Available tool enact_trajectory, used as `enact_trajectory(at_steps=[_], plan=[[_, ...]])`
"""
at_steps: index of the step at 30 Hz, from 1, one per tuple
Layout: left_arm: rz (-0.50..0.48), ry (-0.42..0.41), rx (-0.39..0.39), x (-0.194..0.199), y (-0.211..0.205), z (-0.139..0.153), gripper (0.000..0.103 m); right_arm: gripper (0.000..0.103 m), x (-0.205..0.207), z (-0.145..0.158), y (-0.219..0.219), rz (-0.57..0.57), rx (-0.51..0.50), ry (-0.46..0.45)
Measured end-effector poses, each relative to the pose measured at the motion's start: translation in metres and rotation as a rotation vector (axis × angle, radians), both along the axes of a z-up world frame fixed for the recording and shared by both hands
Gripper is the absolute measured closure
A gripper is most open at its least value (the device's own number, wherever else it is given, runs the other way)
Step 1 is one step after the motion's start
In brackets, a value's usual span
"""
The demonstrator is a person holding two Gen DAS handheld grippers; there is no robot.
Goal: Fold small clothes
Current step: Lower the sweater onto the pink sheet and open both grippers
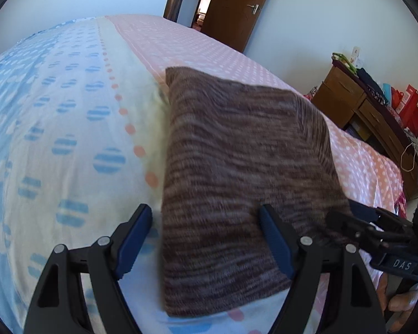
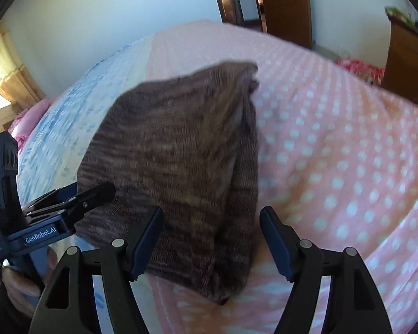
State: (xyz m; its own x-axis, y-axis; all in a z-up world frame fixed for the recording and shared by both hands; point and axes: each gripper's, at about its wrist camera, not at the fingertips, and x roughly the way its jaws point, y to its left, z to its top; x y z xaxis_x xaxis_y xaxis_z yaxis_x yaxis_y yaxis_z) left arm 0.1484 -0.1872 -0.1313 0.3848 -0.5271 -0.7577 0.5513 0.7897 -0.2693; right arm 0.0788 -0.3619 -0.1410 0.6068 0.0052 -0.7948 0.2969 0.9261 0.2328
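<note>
A brown striped knit garment (image 1: 237, 167) lies folded into a rough rectangle on the bed; it also shows in the right wrist view (image 2: 175, 167), with stacked layers at its right edge. My left gripper (image 1: 206, 222) is open, its jaws spread over the garment's near left edge, the right finger (image 1: 276, 245) resting above the cloth. My right gripper (image 2: 211, 228) is open over the garment's near right corner. Each gripper appears in the other's view: the right one (image 1: 376, 228) at the garment's right side, the left one (image 2: 78, 197) at its left side.
The bed cover is blue dotted (image 1: 55, 139) on the left and pink dotted (image 2: 334, 153) on the right. A wooden dresser (image 1: 356, 105) with bags stands right of the bed. A brown door (image 1: 237, 5) stands beyond the bed's far end.
</note>
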Motion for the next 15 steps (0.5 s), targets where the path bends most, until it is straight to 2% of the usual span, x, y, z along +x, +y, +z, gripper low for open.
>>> enact_trajectory(at_steps=[2,3,4,5,6,8,11,15], plan=[[0.000,-0.035,0.021,0.000,-0.003,-0.001,0.022,0.030,0.000,-0.003,0.013,0.031,-0.036,0.028],[0.003,-0.043,0.025,-0.002,-0.004,-0.002,0.023,0.034,-0.001,-0.004,0.019,0.054,-0.031,0.042],[0.005,-0.043,0.021,0.002,-0.003,-0.002,0.030,0.040,-0.001,-0.007,0.023,0.059,-0.012,0.053],[-0.002,-0.028,0.008,0.001,-0.003,-0.002,0.042,0.063,-0.002,-0.011,0.024,0.062,0.025,0.063],[-0.004,-0.014,-0.001,0.002,-0.003,-0.002,0.045,0.074,-0.005,-0.012,0.023,0.056,0.043,0.054],[-0.001,-0.013,-0.003,0.002,-0.001,0.001,0.060,0.086,-0.011,-0.010,0.019,0.041,0.071,0.036],[-0.003,0.005,-0.019,0.002,0.005,0.007,0.075,0.091,-0.025,0.001,0.013,0.027,0.135,-0.015],[0.001,0.007,-0.008,-0.007,0.012,0.017,0.083,0.092,-0.044,0.025,0.016,0.055,0.168,-0.056]])
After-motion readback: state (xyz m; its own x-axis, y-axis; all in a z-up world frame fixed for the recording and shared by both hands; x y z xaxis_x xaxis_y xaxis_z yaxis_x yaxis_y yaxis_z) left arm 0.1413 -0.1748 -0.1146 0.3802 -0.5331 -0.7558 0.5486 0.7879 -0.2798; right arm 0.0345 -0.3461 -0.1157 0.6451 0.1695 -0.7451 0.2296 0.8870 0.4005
